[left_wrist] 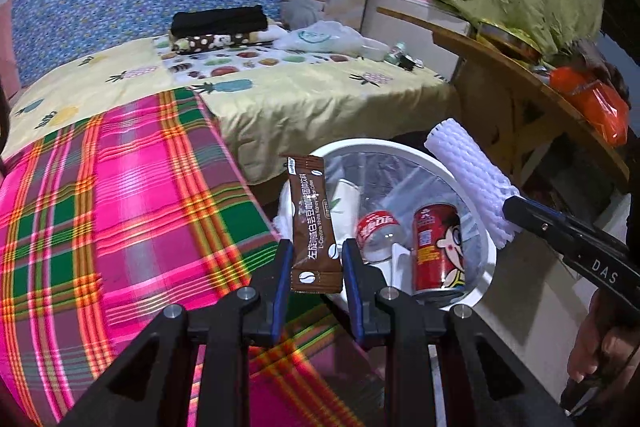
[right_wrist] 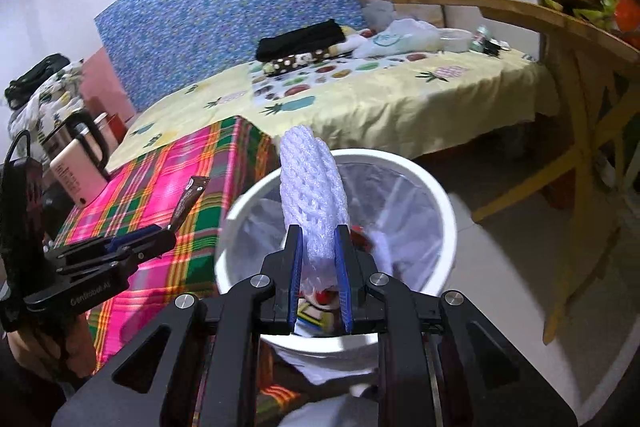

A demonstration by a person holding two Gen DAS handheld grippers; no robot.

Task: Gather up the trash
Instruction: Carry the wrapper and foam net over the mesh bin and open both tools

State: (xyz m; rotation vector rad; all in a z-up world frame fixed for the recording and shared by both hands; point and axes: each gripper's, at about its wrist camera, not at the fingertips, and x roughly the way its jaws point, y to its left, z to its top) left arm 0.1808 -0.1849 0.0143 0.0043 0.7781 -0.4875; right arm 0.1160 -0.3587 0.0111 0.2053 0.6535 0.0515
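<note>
My left gripper point(left_wrist: 316, 267) is shut on a brown coffee sachet point(left_wrist: 312, 223), held upright at the left rim of the white trash bin point(left_wrist: 490, 239). My right gripper point(right_wrist: 318, 255) is shut on a white foam fruit net point(right_wrist: 312, 187), held above the bin point(right_wrist: 444, 227); the net also shows in the left wrist view point(left_wrist: 468, 175). Inside the lined bin lie a red can point(left_wrist: 438, 247), a crushed plastic bottle point(left_wrist: 378, 229) and a white paper cup point(left_wrist: 344, 201). The left gripper point(right_wrist: 136, 239) and sachet point(right_wrist: 190, 197) show in the right wrist view, over the plaid cloth.
A pink and green plaid cloth point(left_wrist: 120, 211) covers the surface left of the bin. A bed with a yellow sheet point(left_wrist: 304, 95) lies behind. A wooden table point(left_wrist: 516, 87) with an orange bag point(left_wrist: 592, 99) stands at right. A kettle point(right_wrist: 80, 143) and phone point(right_wrist: 74, 175) sit at far left.
</note>
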